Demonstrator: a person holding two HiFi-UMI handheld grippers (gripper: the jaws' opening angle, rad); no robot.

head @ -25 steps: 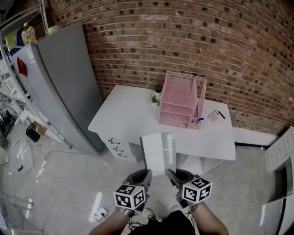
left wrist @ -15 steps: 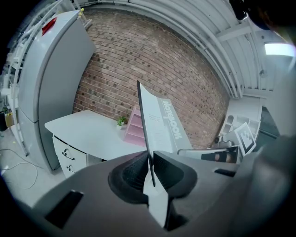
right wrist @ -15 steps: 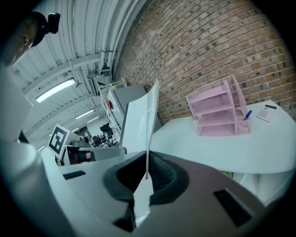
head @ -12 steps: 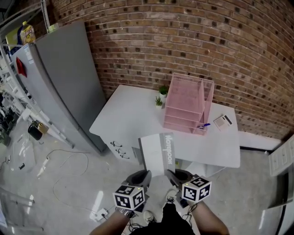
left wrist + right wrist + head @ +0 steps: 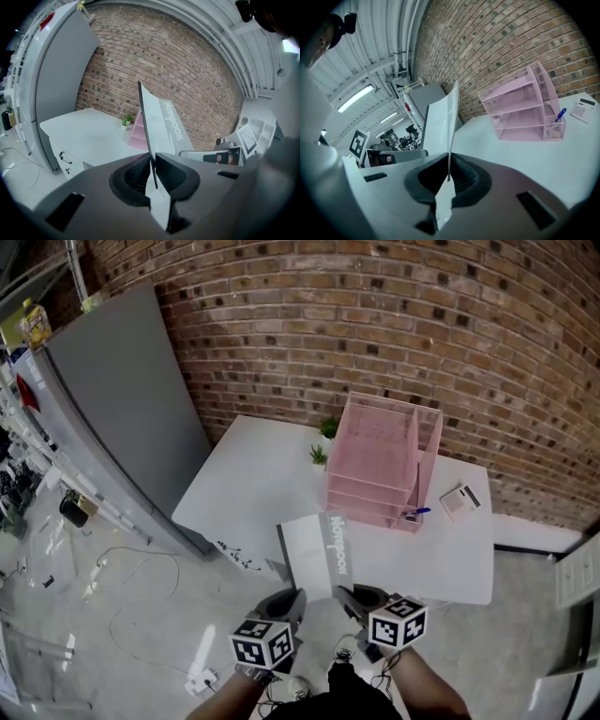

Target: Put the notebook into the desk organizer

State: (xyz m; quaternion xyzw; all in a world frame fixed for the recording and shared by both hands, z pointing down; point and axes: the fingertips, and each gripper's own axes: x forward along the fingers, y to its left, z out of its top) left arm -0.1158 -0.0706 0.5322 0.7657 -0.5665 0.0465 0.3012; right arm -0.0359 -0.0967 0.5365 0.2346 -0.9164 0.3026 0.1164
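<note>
Short of the desk point(image 5: 258, 486) edge, notebook point(image 5: 315, 555); organizer point(image 5: 375, 461) well beyond.

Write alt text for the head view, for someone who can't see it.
The left gripper and the right gripper each clamp the near edge of a thin white-and-grey notebook, held short of a white desk. A pink tiered desk organizer stands on the desk by a red brick wall.
</note>
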